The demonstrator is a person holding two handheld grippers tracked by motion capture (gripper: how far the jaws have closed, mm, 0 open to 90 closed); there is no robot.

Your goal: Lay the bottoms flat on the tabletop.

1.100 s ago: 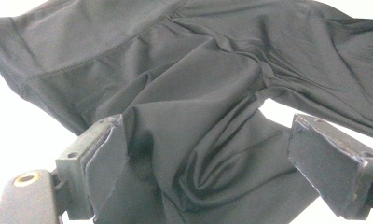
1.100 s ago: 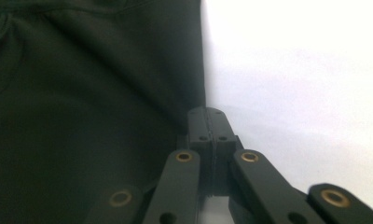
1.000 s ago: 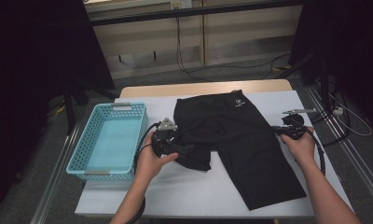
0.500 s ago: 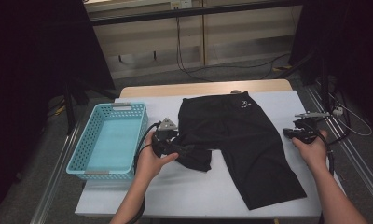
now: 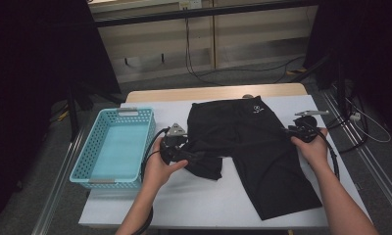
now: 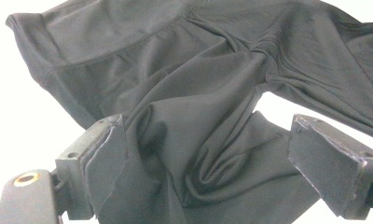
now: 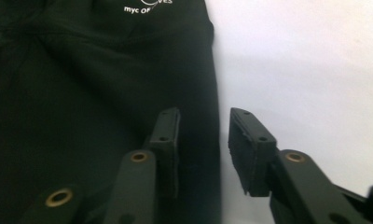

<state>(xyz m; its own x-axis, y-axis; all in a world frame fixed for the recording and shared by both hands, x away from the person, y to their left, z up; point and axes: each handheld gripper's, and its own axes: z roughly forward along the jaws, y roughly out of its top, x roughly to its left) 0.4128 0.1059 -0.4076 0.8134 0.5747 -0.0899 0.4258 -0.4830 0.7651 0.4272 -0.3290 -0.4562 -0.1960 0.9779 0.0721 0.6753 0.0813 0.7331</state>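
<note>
A black pair of leggings (image 5: 253,142) lies on the white table (image 5: 194,205), waistband at the far side, with a small white logo near it. My left gripper (image 5: 196,155) sits at the garment's bunched left leg. In the left gripper view its jaws stand wide apart, and folded cloth (image 6: 175,70) lies between them and drapes over the left jaw. My right gripper (image 5: 288,131) is at the garment's right edge. In the right gripper view the right gripper (image 7: 204,116) is open and straddles the hem of the black cloth (image 7: 82,93), just below the white lettering.
A light blue plastic basket (image 5: 123,111) stands at the table's left, close to my left hand. Bare white tabletop lies in front of the garment and to its right. Metal rails run along both table sides, and cables trail on the floor behind.
My right gripper swung out past the garment's right side, then came back left to its edge. The garment shifted slightly. The left gripper has stayed put.
</note>
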